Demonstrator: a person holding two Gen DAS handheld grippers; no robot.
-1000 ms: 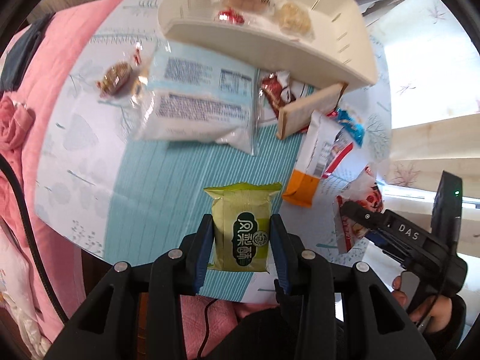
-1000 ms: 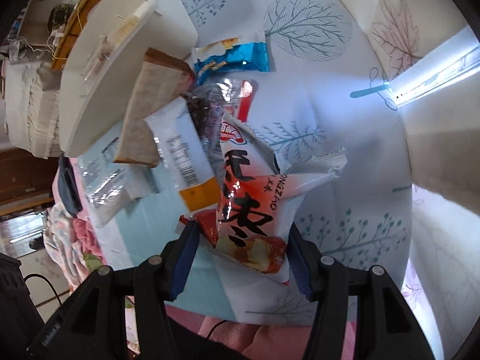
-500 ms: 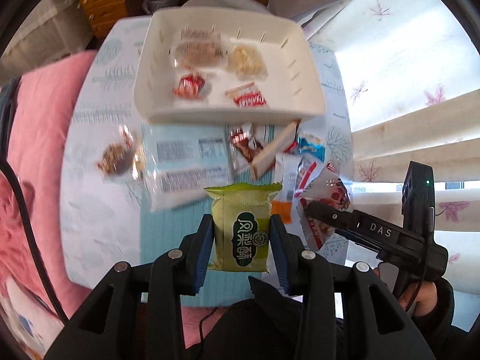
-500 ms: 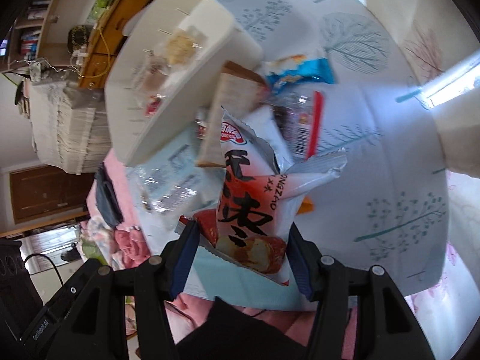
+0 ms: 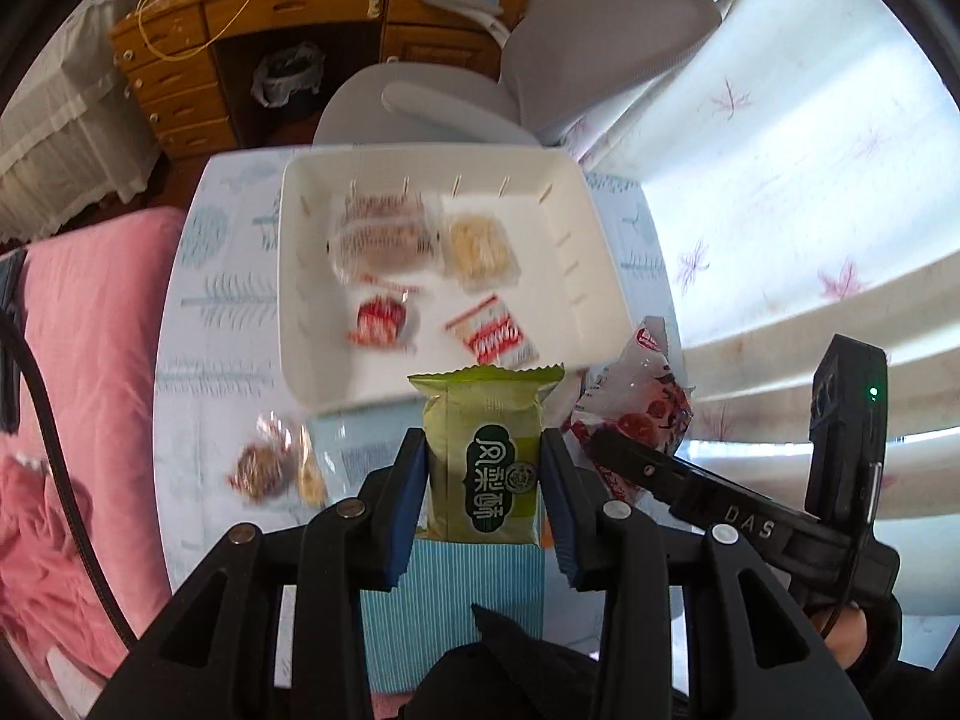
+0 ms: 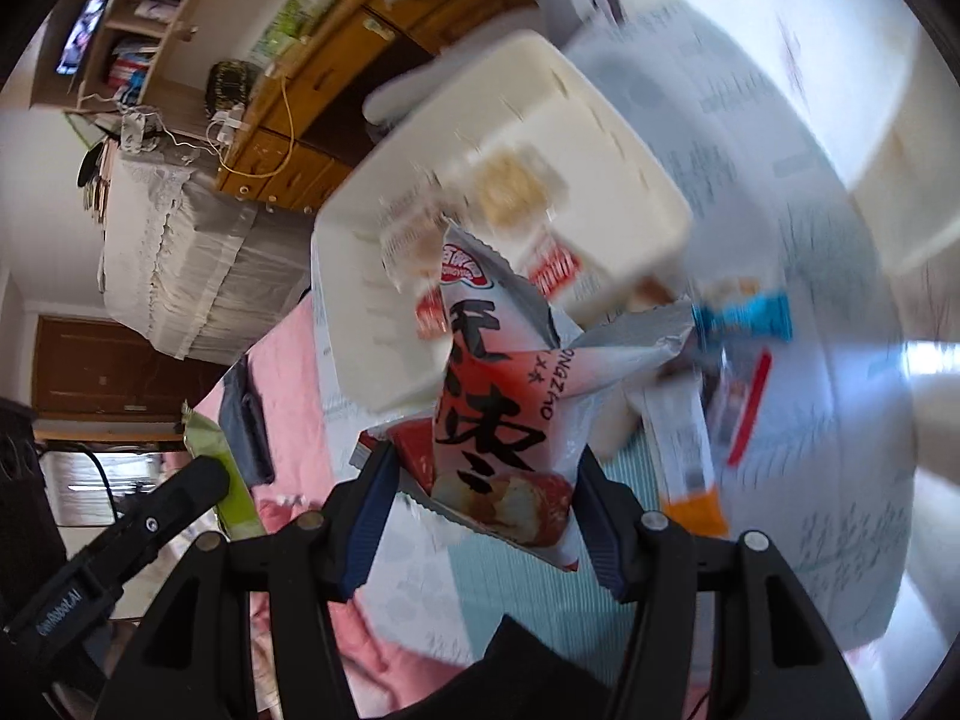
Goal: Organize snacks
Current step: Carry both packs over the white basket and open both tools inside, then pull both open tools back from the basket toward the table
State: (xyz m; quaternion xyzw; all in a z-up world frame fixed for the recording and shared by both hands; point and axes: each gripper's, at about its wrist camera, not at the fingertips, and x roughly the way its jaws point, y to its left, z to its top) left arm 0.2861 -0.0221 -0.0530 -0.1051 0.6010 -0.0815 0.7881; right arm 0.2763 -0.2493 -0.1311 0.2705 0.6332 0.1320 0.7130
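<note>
Motion blur smears the four wrapped snacks in the white tray [image 5: 300, 276], so their labels cannot be read. The green packet [image 5: 483, 462] hides the tray's 6 o'clock rim. At 3 o'clock, the packets [image 6: 741, 315] on the surface [image 6: 840, 360] are perhaps biscuits.

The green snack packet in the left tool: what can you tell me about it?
The green snack packet is a small glossy pillow pack with a crimped top edge and a dark green label bearing white characters. It stands upright, clamped on both sides between the left gripper's blue-padded fingers, held in the air in front of the white tray.
</note>
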